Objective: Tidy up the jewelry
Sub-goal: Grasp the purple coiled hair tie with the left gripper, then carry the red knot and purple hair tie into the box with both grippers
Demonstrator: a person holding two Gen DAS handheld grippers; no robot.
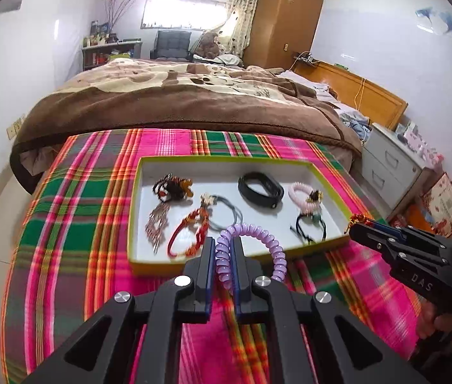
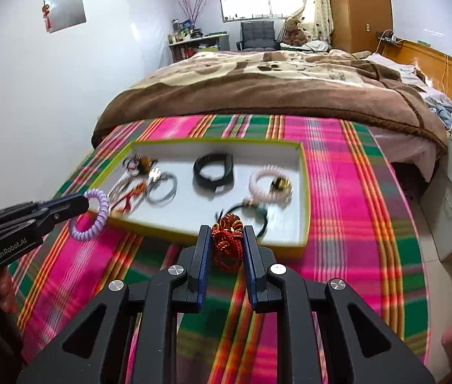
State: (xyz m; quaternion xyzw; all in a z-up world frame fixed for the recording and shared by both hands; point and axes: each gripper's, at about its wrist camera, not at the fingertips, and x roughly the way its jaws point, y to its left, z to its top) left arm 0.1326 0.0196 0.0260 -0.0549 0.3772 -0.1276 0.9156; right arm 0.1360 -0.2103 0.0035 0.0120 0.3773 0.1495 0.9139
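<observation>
My left gripper (image 1: 222, 246) is shut on a purple spiral bracelet (image 1: 270, 243), which loops out over the near edge of a shallow white tray with a yellow-green rim (image 1: 149, 259). From the right wrist view the same bracelet (image 2: 96, 214) hangs off that gripper (image 2: 82, 203) at the tray's (image 2: 304, 192) near left corner. My right gripper (image 2: 226, 235) is shut on a red and gold knotted ornament (image 2: 227, 243), just in front of the tray's near edge. Inside lie a black band (image 2: 214, 169), a pink spiral bracelet (image 2: 269, 182), a grey cord loop (image 2: 162, 188) and other pieces.
The tray rests on a pink, green and orange plaid cloth (image 1: 75, 211) over a table. Behind it is a bed with a brown blanket (image 1: 175, 102). White drawers (image 1: 389, 169) stand to the right, with a wooden headboard (image 1: 354, 91) and wardrobe (image 1: 286, 19) beyond.
</observation>
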